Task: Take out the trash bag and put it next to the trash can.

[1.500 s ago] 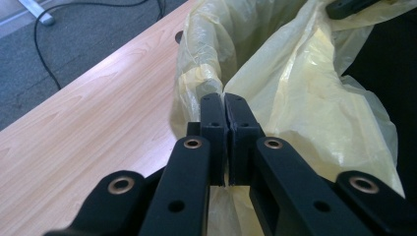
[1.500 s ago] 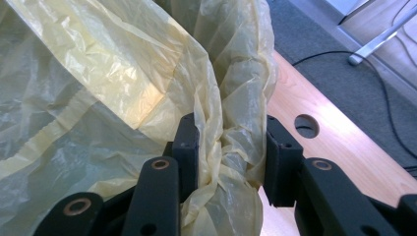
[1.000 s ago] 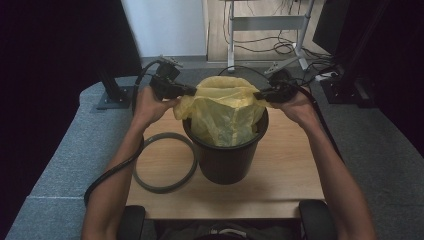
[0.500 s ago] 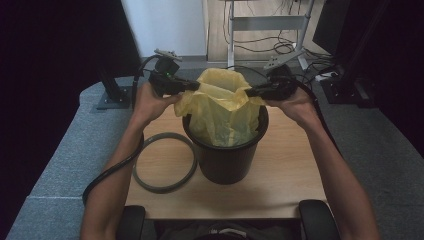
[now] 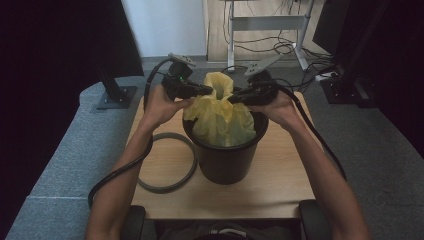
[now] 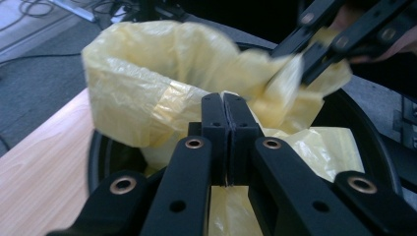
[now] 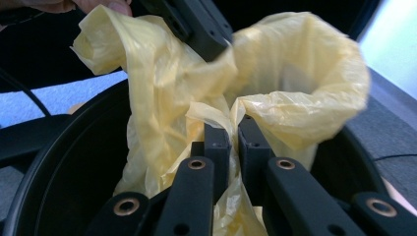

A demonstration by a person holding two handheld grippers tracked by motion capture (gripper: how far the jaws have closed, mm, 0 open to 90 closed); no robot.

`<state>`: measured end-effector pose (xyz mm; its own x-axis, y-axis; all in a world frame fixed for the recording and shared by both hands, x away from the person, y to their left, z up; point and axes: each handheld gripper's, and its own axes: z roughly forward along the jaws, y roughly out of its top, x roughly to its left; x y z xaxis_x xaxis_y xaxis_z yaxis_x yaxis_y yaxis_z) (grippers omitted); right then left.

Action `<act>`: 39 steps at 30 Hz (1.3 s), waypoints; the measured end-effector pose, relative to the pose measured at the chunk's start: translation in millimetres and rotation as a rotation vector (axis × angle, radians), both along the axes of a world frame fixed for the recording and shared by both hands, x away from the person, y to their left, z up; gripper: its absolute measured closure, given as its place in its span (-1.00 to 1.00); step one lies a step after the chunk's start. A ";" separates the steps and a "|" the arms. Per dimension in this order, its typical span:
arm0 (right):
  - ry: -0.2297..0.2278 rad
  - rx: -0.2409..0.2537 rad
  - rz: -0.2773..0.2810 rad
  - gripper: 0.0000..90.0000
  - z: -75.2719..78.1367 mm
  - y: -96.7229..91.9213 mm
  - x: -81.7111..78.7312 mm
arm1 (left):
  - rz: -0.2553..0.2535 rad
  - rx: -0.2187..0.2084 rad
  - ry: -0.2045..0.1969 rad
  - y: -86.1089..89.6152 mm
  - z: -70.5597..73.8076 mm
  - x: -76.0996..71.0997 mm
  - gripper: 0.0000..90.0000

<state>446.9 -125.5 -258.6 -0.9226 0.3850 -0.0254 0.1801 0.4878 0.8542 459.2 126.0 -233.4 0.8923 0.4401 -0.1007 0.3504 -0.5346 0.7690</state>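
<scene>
Now the left gripper (image 5: 207, 91) and right gripper (image 5: 235, 96) stand much closer together above the black bin (image 5: 225, 155) than a second ago, bunching the yellow bag (image 5: 220, 117) into a narrower, taller neck. Each gripper's jaws are clamped on the bag's rim. The bag sits inside the bin on the worktop (image 5: 280, 180), beside the grey ring (image 5: 167, 162).

Yellow bag (image 5: 220, 117) hides bin (image 5: 225, 160) interior from you; bag bottom unseen inside it. Your left gripper (image 6: 227, 105) tips buried in plastic; film between jaws barely visible. Other gripper (image 6: 314, 56) blurred, cut off at top right edge. Grey ring (image 5: 167, 162) on counter (image 5: 280, 185) partly behind your left forearm.
</scene>
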 end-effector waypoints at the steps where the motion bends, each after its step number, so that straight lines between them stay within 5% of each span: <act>1: 0.002 -0.002 0.010 0.86 -2.1 3.0 0.2 | -0.008 -0.002 0.001 -2.5 -1.1 -0.4 0.96; 4: 0.004 -0.015 0.031 0.75 -7.9 11.4 0.0 | -0.028 0.000 0.008 -8.8 -4.9 -0.9 0.96; 9: -0.001 -0.040 0.016 0.00 -15.8 22.0 0.7 | -0.084 -0.033 0.031 -17.6 -10.3 -0.3 0.96; 11: -0.006 -0.034 0.009 -0.08 -18.3 24.9 1.4 | -0.105 -0.046 0.039 -22.8 -10.5 -0.4 0.95; 15: -0.013 -0.022 0.028 0.40 -19.9 27.2 -1.1 | -0.178 -0.127 0.070 -29.8 -10.1 -0.6 0.86; 18: -0.029 -0.004 0.047 0.79 -18.5 25.9 -4.4 | -0.186 -0.175 0.059 -27.6 -5.7 -3.1 0.52; 19: -0.032 -0.006 0.058 0.82 -18.3 24.8 -5.1 | -0.184 -0.165 0.053 -25.6 -3.6 -3.8 0.20; 24: -0.028 0.006 0.036 0.87 -13.5 14.1 -5.2 | -0.157 -0.153 0.003 -3.7 3.6 -9.4 -0.19; 33: -0.034 0.014 -0.018 0.87 -2.7 -9.5 -5.1 | -0.112 -0.137 -0.026 36.1 -1.2 -12.0 -0.57; 39: -0.038 0.026 0.008 0.87 4.1 -13.5 -6.6 | -0.141 -0.055 -0.059 23.8 -22.6 -5.4 -0.83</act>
<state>440.3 -139.0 -254.5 -0.9240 0.3791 -0.0505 0.1435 0.4662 0.8729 453.8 149.7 -256.0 0.9500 0.3053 -0.0662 0.2278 -0.5322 0.8154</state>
